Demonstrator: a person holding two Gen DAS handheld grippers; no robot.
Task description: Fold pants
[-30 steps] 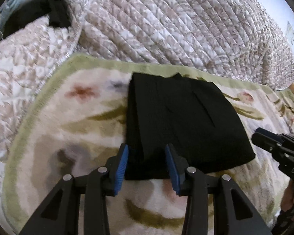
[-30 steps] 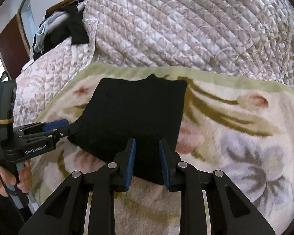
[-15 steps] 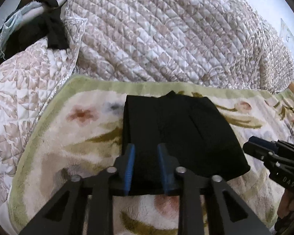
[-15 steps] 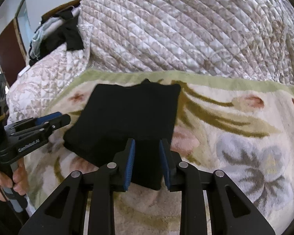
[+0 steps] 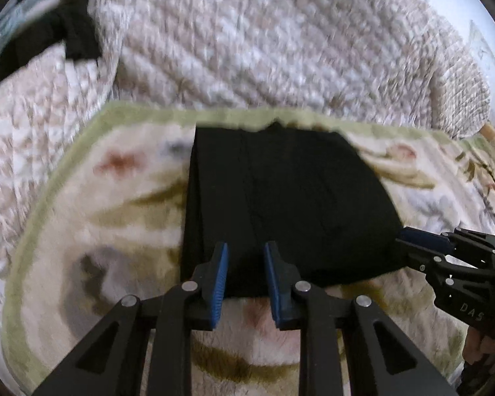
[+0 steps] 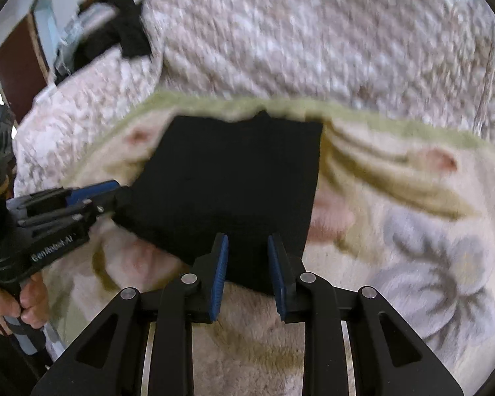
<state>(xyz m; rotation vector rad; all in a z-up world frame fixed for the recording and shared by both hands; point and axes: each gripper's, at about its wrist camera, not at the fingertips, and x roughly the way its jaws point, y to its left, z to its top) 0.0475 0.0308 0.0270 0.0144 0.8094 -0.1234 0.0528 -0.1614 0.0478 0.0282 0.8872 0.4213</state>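
- Readable text first: the left claw [image 6: 110, 194], seen side-on from the right wrist cam, has "GenRobot.AI" printed on its body, smeared by blur. In the left wrist cam the right claw [image 5: 404, 239] shows "DAS" and then the lettering gets cut off.
- The pants [image 5: 280, 208] are a black folded rectangle lying flat on the floral blanket [image 5: 122, 204] with the green border, with the quilted bedspread [image 5: 264, 39] bunched up behind it. Same pants in the other cam [image 6: 234, 181].
- Left claw [image 5: 246, 272]: blue pads parted with a clear gap, straddling the near edge of the pants. Looks released; nothing is visibly pinched.
- Right claw [image 6: 247, 272]: also parted over the near edge by the right corner, not clamped on the cloth as far as I can see.
- Versus half a second ago: both claws have opened a bit wider, and each has moved in closer to the other. The right one's tip now sits right at the pants' right edge in the left cam. The pants haven't moved.
- Hard to make out: both frames are motion-blurred, so the quilt pattern is mush. Dark clothes [image 6: 115, 29] piled at the back left are unidentifiable. Only part of a hand [image 6: 19, 303] gripping the left handle shows.
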